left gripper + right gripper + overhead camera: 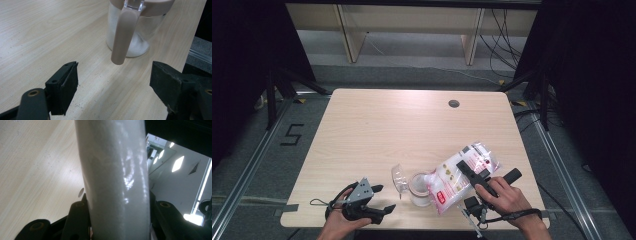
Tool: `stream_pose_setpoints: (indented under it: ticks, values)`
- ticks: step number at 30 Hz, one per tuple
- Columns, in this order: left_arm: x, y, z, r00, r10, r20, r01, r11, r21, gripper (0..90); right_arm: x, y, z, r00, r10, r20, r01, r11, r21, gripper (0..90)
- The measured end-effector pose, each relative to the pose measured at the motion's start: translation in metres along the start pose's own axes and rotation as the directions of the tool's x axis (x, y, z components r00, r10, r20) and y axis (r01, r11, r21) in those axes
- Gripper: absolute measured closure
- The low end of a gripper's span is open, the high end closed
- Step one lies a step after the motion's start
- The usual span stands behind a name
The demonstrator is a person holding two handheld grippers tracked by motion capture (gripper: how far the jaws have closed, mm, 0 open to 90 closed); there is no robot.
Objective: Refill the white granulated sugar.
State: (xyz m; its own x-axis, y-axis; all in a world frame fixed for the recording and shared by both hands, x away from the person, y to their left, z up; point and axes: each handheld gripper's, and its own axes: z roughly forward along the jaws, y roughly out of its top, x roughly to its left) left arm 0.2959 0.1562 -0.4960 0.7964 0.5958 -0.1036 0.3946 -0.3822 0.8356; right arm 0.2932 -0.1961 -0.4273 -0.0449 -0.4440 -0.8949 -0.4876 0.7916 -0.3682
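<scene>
We hold the right claw point(473, 176) clenched on a plastic bag point(459, 177) of white grains with red print, near the front right of the table point(377, 130). In the right gripper view the bag point(115, 180) rises fat and glossy between the two black jaws, and both pads press its sides. The bag tilts down to the left, its lower end over the mouth of a clear jar point(419, 189) that stands near the table's front edge. The jar's clear lid point(399, 177) hangs open on its left side. In the left gripper view the jar point(133, 37) holds some white grains at the bottom, with a beige clasp point(123, 37) hanging down its front. Our left claw point(381, 198) rests released at the front left, jaws wide apart with only bare table between them, near the jar and pointing at it.
</scene>
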Motion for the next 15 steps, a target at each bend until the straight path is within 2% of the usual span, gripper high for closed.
stream_pose_setpoints:
  ticks: [8, 11, 15]
  values:
    - [0.0005, 0.0002, -0.0005, 1.0, 0.006, -0.001, -0.006, 1.0, 0.005, 22.2, 0.0012, -0.0007, 0.0011, 1.0, 0.009, 0.003, -0.009, 1.0, -0.008, 63.9]
    - [0.0007, 0.0, 0.0001, 1.0, 0.008, 0.004, -0.008, 1.0, 0.003, 22.2, 0.0013, -0.0009, 0.0013, 0.9999, 0.012, -0.01, -0.012, 1.0, -0.005, 64.0]
    - [-0.0005, -0.0002, 0.0006, 1.0, -0.003, -0.003, 0.003, 1.0, -0.001, 22.2, 0.0022, -0.0011, 0.0022, 0.9998, 0.014, -0.013, -0.014, 1.0, -0.005, 64.2]
